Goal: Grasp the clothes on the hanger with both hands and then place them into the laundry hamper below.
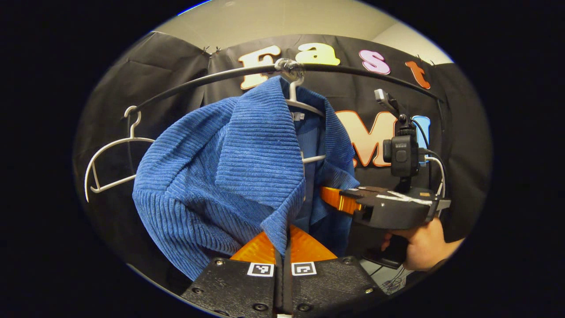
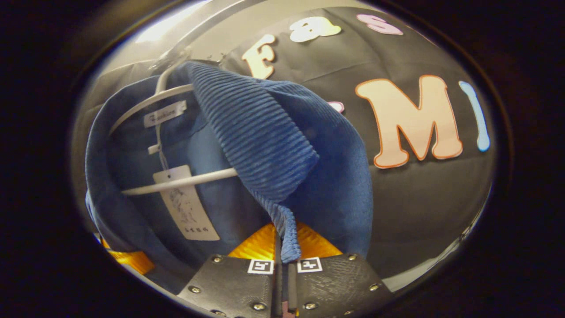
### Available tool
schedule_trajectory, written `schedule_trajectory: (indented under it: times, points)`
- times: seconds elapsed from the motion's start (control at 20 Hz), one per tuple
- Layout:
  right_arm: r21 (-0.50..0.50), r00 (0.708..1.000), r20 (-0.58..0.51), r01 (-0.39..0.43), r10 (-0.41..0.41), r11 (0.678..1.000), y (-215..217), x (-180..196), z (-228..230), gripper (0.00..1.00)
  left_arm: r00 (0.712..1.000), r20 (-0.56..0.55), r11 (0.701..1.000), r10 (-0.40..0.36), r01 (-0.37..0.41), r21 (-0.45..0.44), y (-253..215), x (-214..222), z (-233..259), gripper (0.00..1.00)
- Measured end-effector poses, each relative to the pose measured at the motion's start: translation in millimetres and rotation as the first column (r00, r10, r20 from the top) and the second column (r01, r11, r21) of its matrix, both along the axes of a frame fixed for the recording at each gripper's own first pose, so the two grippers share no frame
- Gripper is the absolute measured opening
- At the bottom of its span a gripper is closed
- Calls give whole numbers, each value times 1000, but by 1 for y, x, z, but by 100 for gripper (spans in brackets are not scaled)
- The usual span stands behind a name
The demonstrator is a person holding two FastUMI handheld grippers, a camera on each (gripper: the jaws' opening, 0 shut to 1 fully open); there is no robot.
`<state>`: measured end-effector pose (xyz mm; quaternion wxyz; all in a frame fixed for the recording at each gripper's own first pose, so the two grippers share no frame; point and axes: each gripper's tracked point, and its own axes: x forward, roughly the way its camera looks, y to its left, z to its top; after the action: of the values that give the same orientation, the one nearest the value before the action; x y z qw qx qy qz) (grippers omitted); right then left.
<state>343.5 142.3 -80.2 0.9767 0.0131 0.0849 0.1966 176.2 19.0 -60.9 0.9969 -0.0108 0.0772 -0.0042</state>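
Here the blue ribbed shirt (image 1: 220,176) hangs on a white hanger (image 1: 304,106) hooked over the dark rail (image 1: 198,79), and each pair of tongs has taken one front edge of it. The left tongs (image 1: 282,240) are pressed shut with the tip of the near lapel pinched between them. In the right gripper view the right tongs (image 2: 284,247) are likewise closed on the hanging corner of the other lapel (image 2: 287,229). Holding both flaps low down looks meant to spread the front, so the shirt can be drawn off the hanger's shoulders evenly rather than dragged from one side. The right tongs also show farther off in the left gripper view, held by a hand (image 1: 423,247). An empty hanger (image 1: 110,150) hangs beside the shirt. The hamper is not seen; the shirt is not yet off the hanger.
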Motion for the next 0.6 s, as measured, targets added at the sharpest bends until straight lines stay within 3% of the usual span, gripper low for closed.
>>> schedule_trajectory:
  times: [0.05,0.1,0.25,0.3,0.6]
  points:
    - [-18,1000,15,1,-1,1000,-3,-4,1,1,1000,-5,1000,4,-4,5,0,-3,3,0]
    - [-31,1000,28,6,-5,1000,-6,-8,3,5,1000,-4,1000,5,-5,3,-1,-7,6,0]
    - [-30,998,52,-23,24,999,-6,-23,12,4,1000,13,1000,-4,4,-17,-5,-17,22,1]
    - [-36,998,70,-1,4,999,-13,-24,17,0,1000,14,1000,-13,13,-23,-7,-21,26,1]
    - [-46,988,147,55,-47,997,-40,-41,50,0,1000,2,998,-25,25,-62,-4,-43,40,1]
